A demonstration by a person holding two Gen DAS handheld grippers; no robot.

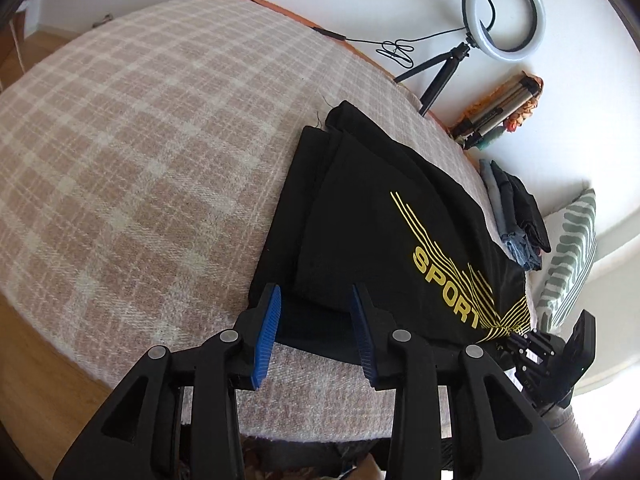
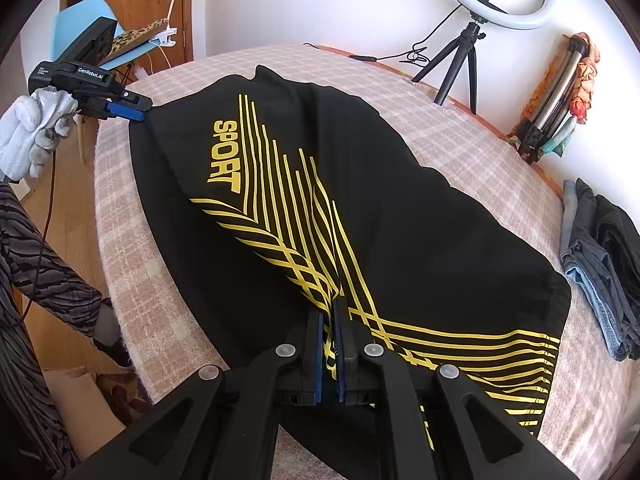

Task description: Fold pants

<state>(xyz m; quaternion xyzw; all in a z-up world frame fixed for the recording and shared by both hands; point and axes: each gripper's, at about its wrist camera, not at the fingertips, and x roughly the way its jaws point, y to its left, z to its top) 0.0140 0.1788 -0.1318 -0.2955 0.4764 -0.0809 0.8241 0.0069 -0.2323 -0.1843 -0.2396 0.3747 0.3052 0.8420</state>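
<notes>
From the left wrist camera, the left claw (image 1: 316, 332) stands wide open, its two blue pads (image 1: 266, 336) apart with nothing between them. It hovers at the near edge of the black pants (image 1: 360, 216), which lie folded on a bed covered by a pink and cream checked blanket (image 1: 140, 140). Yellow stripes and the word SPORT show on the cloth. At the lower right the right claw (image 1: 516, 338) meets the pants at the striped corner. A ring light on a tripod (image 1: 502, 16) stands by the white wall, and a pile of folded clothes (image 1: 516, 216) lies near a striped pillow (image 1: 572, 256).

From the right wrist camera, the right claw (image 2: 329, 322) is closed tight on a pinch of the striped fabric of the pants (image 2: 420, 232). The pants spread across the blanket (image 2: 460, 128) ahead of it. At the far left corner of the pants a white-gloved hand (image 2: 32, 132) holds the left claw (image 2: 136, 110) just at the cloth's edge.
</notes>
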